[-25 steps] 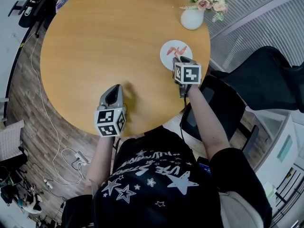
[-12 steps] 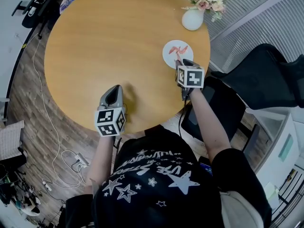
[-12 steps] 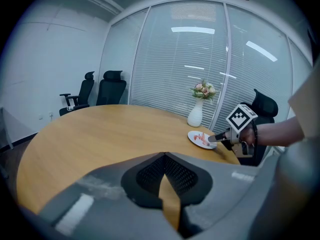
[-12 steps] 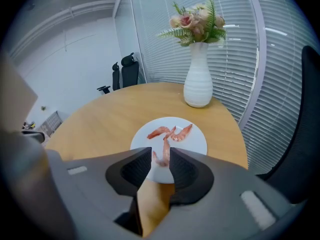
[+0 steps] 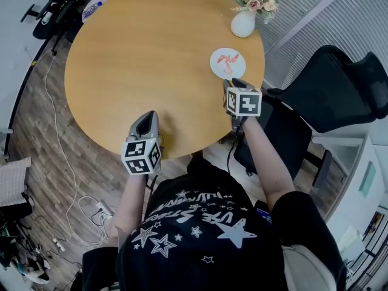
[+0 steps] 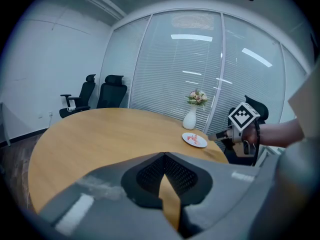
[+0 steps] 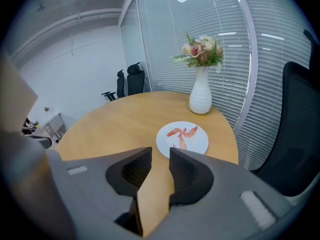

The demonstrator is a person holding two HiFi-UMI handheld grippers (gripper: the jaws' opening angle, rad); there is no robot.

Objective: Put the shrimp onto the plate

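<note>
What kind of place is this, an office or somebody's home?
Most likely an office meeting room: there is a large round wooden table, black swivel office chairs stand by the wall, and a glass wall covered with blinds runs behind the table.

Most of the round wooden table is bare, giving wide open room from its near edge. At its far right a white plate lies in the open just ahead of the right gripper. A vase of flowers stands close behind the plate, and a black office chair crowds the table's right side.
</note>
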